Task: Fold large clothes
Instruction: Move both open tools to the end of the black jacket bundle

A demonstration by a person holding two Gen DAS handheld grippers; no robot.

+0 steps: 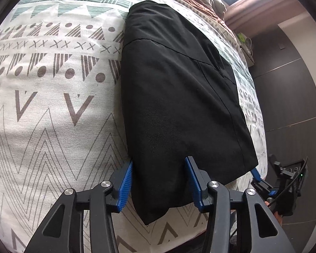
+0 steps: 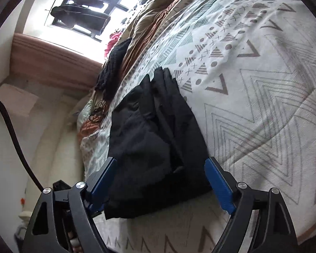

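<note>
A black garment [image 1: 174, 94], folded into a long flat panel, lies on the patterned bedspread [image 1: 52, 105] near the bed's right edge. My left gripper [image 1: 160, 181] straddles its near corner. The blue pads [image 1: 126, 185] stand apart, the cloth lies flat between them, and nothing is pinched. In the right wrist view the same garment [image 2: 153, 137] shows its stacked layers. My right gripper [image 2: 161, 182] stands wide open around its near end, both pads clear of the cloth. The right gripper [image 1: 257, 175] also shows at the garment's lower right corner in the left wrist view.
A brown blanket [image 2: 141, 38] is bunched at the bed's far end, with a dark knitted item [image 2: 113, 69] and a pink cloth [image 2: 112, 42] beside it. The bedspread [image 2: 252, 105] stretches away beside the garment. Dark panelled furniture [image 1: 295, 105] stands past the bed's edge.
</note>
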